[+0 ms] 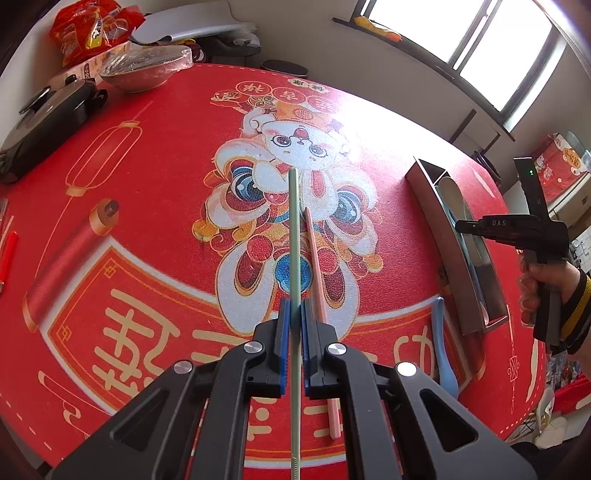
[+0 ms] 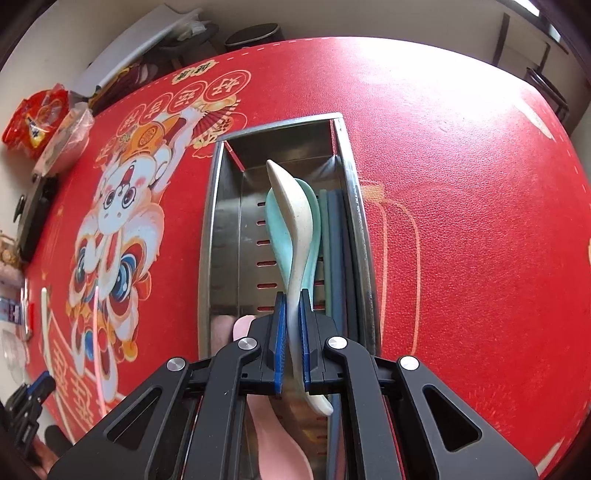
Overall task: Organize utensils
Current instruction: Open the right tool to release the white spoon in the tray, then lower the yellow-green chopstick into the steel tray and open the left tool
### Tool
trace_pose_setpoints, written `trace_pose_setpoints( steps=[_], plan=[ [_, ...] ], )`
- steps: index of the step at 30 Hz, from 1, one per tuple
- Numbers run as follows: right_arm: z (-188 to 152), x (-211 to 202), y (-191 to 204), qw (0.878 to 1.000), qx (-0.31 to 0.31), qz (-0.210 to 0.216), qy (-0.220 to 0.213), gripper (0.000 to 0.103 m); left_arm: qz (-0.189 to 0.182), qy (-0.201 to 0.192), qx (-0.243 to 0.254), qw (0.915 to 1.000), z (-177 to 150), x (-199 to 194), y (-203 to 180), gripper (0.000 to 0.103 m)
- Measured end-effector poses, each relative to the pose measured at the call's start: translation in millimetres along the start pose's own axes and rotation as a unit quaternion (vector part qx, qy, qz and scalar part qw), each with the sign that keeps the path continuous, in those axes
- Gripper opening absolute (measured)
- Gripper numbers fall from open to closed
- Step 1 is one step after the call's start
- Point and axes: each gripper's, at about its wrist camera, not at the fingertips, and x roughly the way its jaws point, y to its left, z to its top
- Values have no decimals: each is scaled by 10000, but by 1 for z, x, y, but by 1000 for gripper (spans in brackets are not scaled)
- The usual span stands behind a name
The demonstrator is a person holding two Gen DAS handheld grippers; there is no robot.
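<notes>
My left gripper (image 1: 294,310) is shut on a pale green chopstick (image 1: 293,236) and holds it above the red table mat, pointing away. A pink chopstick (image 1: 320,310) lies on the mat just right of it. A blue spoon (image 1: 443,347) lies on the mat beside the steel utensil tray (image 1: 448,258). My right gripper (image 2: 293,306) is shut on a cream spoon (image 2: 291,229) over the tray (image 2: 221,229). In the tray lie a teal spoon (image 2: 277,221), a pink spoon (image 2: 240,328) and dark blue and green chopsticks (image 2: 334,251). The right gripper also shows in the left wrist view (image 1: 461,226).
A black pan (image 1: 44,125), a covered bowl (image 1: 144,70) and orange snack bags (image 1: 88,29) stand at the table's far left. A red lighter (image 1: 9,254) lies at the left edge. The red mat (image 2: 461,221) stretches right of the tray.
</notes>
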Motion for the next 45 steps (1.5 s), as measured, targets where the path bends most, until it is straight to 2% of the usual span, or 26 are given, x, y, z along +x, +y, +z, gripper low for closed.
trace_pose_setpoints(
  steps=[9, 18, 19, 21, 22, 24, 28, 30, 32, 33, 40, 45],
  plan=[
    [0, -3, -3, 9999, 129, -11, -15, 9, -51, -2, 78, 10000, 2, 1, -3, 5],
    [-13, -32, 0, 9989, 200, 138, -410, 10, -161, 13, 238, 9996, 6, 3, -14, 5],
    [-16, -37, 1, 9986, 195, 141, -474, 14, -178, 21, 259, 9995, 6, 3, -15, 5],
    [-23, -47, 3, 9978, 197, 108, -623, 36, -198, 32, 303, 9993, 8, 3, -19, 5],
    [-28, -54, 4, 9971, 224, 88, -724, 58, -214, 36, 326, 9992, 10, 3, -20, 5],
    [-37, -66, 4, 9952, 273, 158, -926, 60, -255, 44, 371, 9990, 13, 2, -25, 5],
    [-52, -80, 3, 9938, 393, 284, -1003, 67, -389, 100, 459, 9981, 21, 1, -39, 5],
    [-57, -86, -1, 9928, 523, 300, -1034, 73, -476, 117, 512, 9975, 26, 1, -49, 5],
    [-62, -91, -7, 9911, 655, 389, -1091, 85, -568, 142, 564, 9967, 31, 2, -61, 5],
    [-64, -95, -11, 9900, 713, 408, -1145, 87, -618, 158, 589, 9962, 34, 3, -68, 5],
    [-79, -109, -34, 9887, 687, 235, -1309, 87, -1040, 263, 612, 9924, 55, 14, -124, 5],
    [-89, -118, -68, 9860, 963, 104, -1360, 87, -1256, 492, 649, 9887, 61, 38, -169, 5]
  ],
)
